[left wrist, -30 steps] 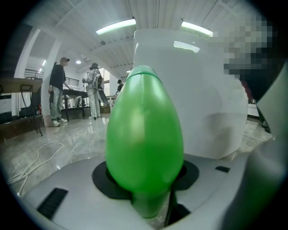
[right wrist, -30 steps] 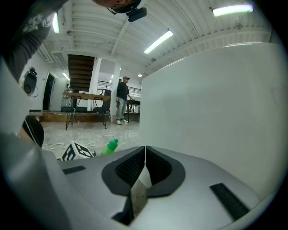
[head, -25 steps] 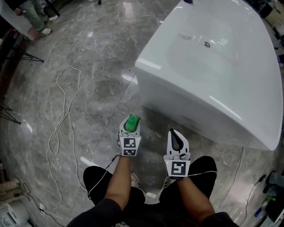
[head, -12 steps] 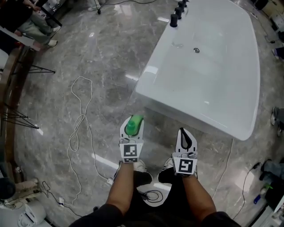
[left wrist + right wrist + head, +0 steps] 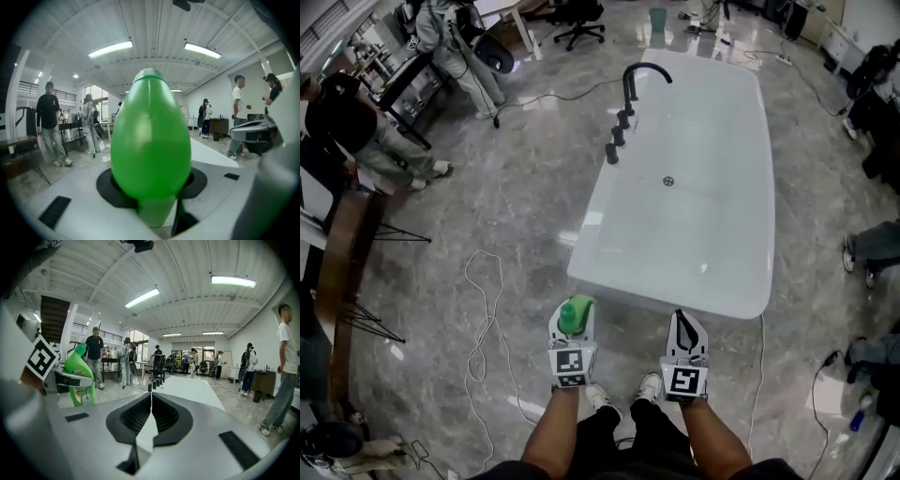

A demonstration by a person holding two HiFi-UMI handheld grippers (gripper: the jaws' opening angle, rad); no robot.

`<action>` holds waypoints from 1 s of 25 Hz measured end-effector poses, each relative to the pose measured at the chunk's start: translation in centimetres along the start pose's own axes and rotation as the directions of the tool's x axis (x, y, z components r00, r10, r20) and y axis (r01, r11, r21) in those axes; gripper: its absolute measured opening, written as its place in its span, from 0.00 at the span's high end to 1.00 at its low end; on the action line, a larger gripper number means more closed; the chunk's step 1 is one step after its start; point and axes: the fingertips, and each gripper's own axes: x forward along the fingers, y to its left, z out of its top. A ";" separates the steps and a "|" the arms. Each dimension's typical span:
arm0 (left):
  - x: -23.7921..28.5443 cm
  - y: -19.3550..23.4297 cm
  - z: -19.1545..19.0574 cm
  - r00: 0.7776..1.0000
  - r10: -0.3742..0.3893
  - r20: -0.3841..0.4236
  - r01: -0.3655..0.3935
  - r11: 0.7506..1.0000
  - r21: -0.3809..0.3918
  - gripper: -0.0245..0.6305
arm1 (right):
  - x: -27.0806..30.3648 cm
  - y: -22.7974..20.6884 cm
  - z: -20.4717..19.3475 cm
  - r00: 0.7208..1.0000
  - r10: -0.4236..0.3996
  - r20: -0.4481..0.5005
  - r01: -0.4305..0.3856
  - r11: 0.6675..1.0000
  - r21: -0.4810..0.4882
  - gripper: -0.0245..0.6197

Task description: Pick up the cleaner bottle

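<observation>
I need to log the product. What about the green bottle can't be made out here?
- Head view: the cleaner bottle shows only its green top; the left gripper covers the rest.
- Left gripper view: its rounded top fills the middle; the lower body and base are hidden below the jaws.
- Right gripper view: any print on it is too small to read, and the left gripper crosses it.

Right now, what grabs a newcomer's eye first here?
The long white bathtub with its curved black faucet fills the middle of the head view. Nearer the person, the left gripper is clamped on a bright green plastic cleaner bottle, while the right gripper beside it is shut and empty.
</observation>
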 end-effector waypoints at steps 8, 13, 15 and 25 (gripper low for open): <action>-3.7 -5.2 8.2 0.996 -0.089 0.010 0.089 0.996 0.027 0.68 | -6.2 -5.6 7.0 0.992 -0.123 0.033 0.123 0.992 -0.003 0.93; -5.0 -6.6 11.0 0.988 -0.152 0.011 0.151 0.988 0.043 0.68 | -8.2 -6.6 10.9 0.989 -0.136 0.064 0.136 0.991 0.003 0.93; -5.7 -6.9 12.0 0.985 -0.173 0.010 0.173 0.983 0.060 0.68 | -9.2 -6.2 12.1 0.987 -0.138 0.082 0.138 0.990 -0.001 0.93; -8.3 -6.4 15.8 0.979 -0.195 0.052 0.192 0.980 0.060 0.68 | -11.9 -5.0 15.8 0.974 -0.192 0.121 0.194 0.981 -0.001 0.93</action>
